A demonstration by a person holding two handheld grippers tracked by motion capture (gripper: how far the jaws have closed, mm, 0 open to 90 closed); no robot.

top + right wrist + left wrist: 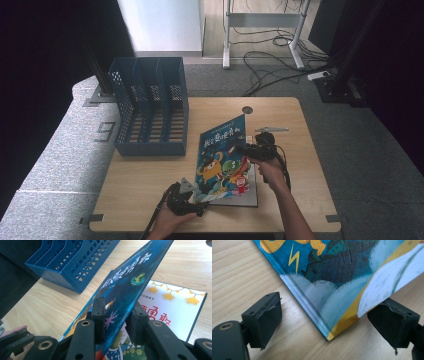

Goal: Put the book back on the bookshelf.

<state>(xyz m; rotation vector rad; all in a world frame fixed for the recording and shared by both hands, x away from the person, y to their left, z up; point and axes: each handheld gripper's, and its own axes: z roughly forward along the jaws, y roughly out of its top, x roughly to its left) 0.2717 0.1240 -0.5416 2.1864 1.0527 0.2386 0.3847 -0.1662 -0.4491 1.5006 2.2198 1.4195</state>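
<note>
Blue cover [224, 145], lifted off the book [247, 197], ran toward upper right; my right gripper [248, 148] clamped its edge, my left gripper [324, 322] gaped wide.

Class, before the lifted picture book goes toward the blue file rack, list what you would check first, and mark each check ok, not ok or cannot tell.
1. Right gripper clamped on the blue book edge: ok.
2. Left gripper jaws open, book corner between them, pads off it: ok.
3. Second book stays flat underneath: ok.
4. File rack slots free: cannot tell.
5. Pen off the path: ok.
</note>
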